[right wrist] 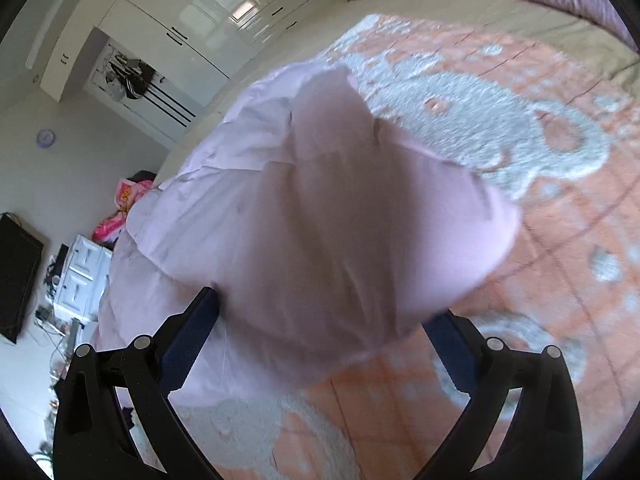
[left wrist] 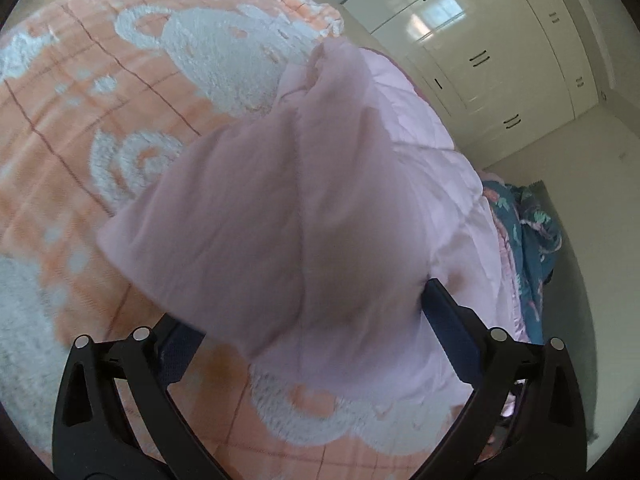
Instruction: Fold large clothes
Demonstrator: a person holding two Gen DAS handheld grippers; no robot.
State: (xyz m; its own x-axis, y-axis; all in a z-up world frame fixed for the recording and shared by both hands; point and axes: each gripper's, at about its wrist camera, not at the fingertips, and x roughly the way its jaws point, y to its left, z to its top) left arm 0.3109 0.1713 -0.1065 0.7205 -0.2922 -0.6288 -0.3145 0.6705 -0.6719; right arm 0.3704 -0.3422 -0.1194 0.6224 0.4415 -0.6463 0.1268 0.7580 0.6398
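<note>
A pale pink quilted garment (left wrist: pixel 420 128) lies on the bed, partly folded. A blurred flap of the garment (left wrist: pixel 280 232) rises close to the left wrist camera and covers the tips of my left gripper (left wrist: pixel 312 312). Its blue-padded fingers (left wrist: pixel 444 316) stand wide apart, so it is open with cloth between them. In the right wrist view the same pink garment (right wrist: pixel 320 220) bulges over my right gripper (right wrist: pixel 324 312). Those fingers (right wrist: pixel 196 320) are also spread wide, tips hidden under the fabric.
An orange blanket (left wrist: pixel 80 128) with a white bear pattern covers the bed under the garment. A teal patterned cloth (left wrist: pixel 528 232) lies at the bed's edge. White wardrobes (right wrist: pixel 192 20) line the wall, with a dark screen (right wrist: pixel 16 272) and white drawers (right wrist: pixel 84 272) beside the bed.
</note>
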